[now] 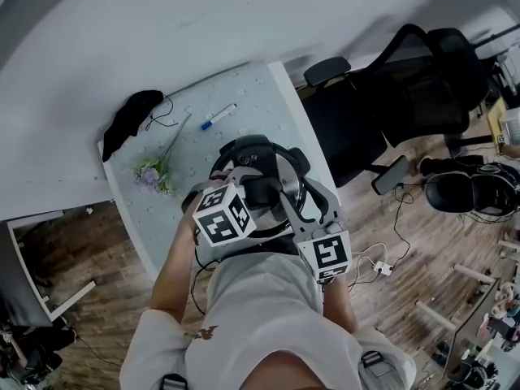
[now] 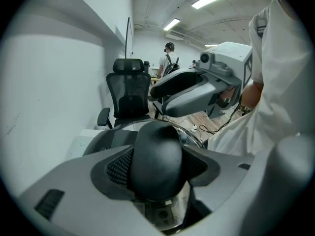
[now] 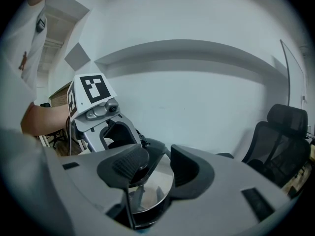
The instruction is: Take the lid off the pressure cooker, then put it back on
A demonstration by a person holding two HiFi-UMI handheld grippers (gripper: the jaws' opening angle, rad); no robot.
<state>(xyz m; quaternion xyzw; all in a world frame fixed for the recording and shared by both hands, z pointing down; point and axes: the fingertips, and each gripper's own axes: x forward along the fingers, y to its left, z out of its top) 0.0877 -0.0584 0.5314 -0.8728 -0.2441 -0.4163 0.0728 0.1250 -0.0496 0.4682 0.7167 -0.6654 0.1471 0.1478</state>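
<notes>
Left gripper point(image 2: 157, 170): jaws pressed in on a rounded black handle point(image 2: 156, 149) at the near edge of the pressure cooker point(image 1: 280, 167), ribbed pads bearing on both flanks with no gap showing. This reads as a firm pinch, probably to steady the pot or to turn that handle. Right gripper point(image 3: 157, 168): comes in from the opposite side and faces the left one across the pot. Its jaws are spread and straddle a slanting black handle bar point(image 3: 146, 166). The bar lies close against one pad, and bright steel shows between it and the other, so this side is placed for a grip but not clamped. Under both jaw pairs is the polished steel lid point(image 3: 153, 187). It looks seated on the cooker rather than lifted, though the rim joint is too hidden to say whether it is locked. Working from opposite sides makes sense for a twist-off lid, one hand bracing and the other turning. My guess is that a twist is about to start, but I cannot tell which half of the job it belongs to. The cooker stands at the near end of a small pale table point(image 1: 244, 96), right under the person's chest and within easy reach of both arms. Farther back on the table lie a flower sprig point(image 1: 154, 175), a marker pen point(image 1: 218, 117) and a black cloth with a cord point(image 1: 130, 116), all well clear of the work. An office chair point(image 1: 382, 104) stands just off the table's right side.
</notes>
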